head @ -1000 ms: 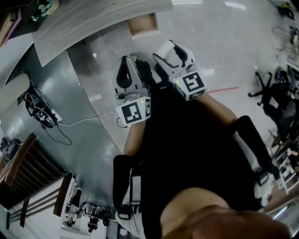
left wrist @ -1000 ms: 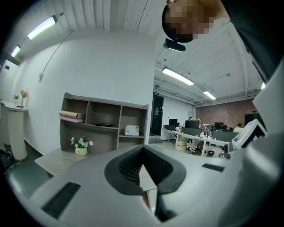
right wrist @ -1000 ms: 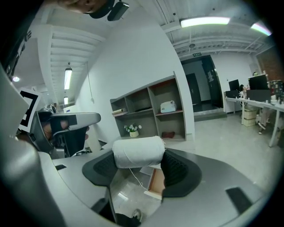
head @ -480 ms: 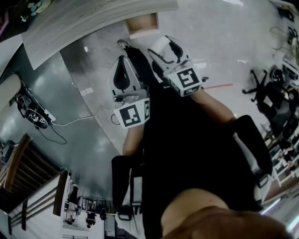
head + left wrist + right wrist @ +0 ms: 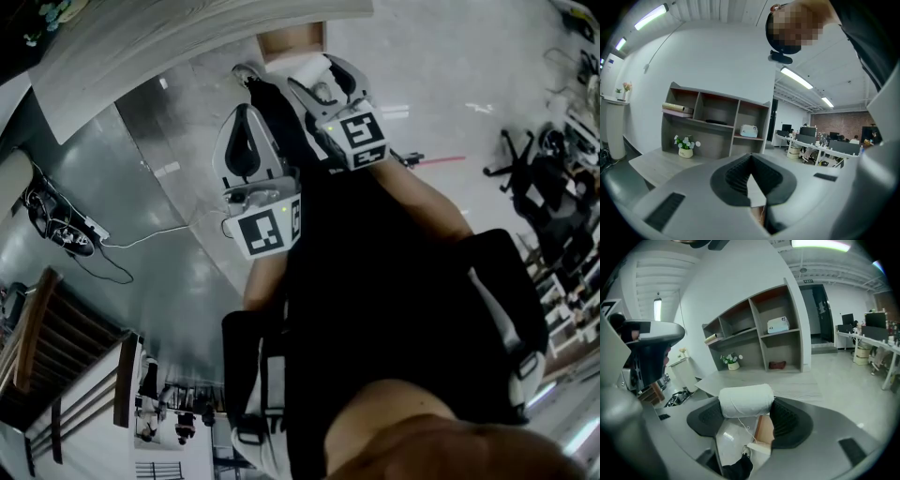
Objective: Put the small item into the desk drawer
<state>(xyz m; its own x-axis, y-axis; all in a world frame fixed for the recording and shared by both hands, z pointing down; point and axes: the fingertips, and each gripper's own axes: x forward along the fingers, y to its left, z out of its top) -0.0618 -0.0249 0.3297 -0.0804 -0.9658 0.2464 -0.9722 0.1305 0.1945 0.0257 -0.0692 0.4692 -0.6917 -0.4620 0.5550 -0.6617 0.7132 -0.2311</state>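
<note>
now the right gripper (image 5: 319,80) is further up the head view than it was a moment ago. it sits right by the open drawer (image 5: 292,41) under the edge of the desk (image 5: 169,28). before, there was some bare floor between them. the left gripper (image 5: 247,114) has gone up a little too, and the desk edge has slid toward the top.

both arms reach out in front of the person's dark clothes. the right arm (image 5: 422,197) is stretched far out and its gripper tips down toward the floor. the left gripper is held flatter, beside the right one and a bit behind it.

the right gripper squeezes a roll of white thread (image 5: 745,400) between its two dark pads. the roll lies sideways and one loose thread hangs down from it. under the roll you can see the brown drawer, so the roll is not in the drawer yet.

the left gripper has its tips pressed together with nothing in them.
</note>
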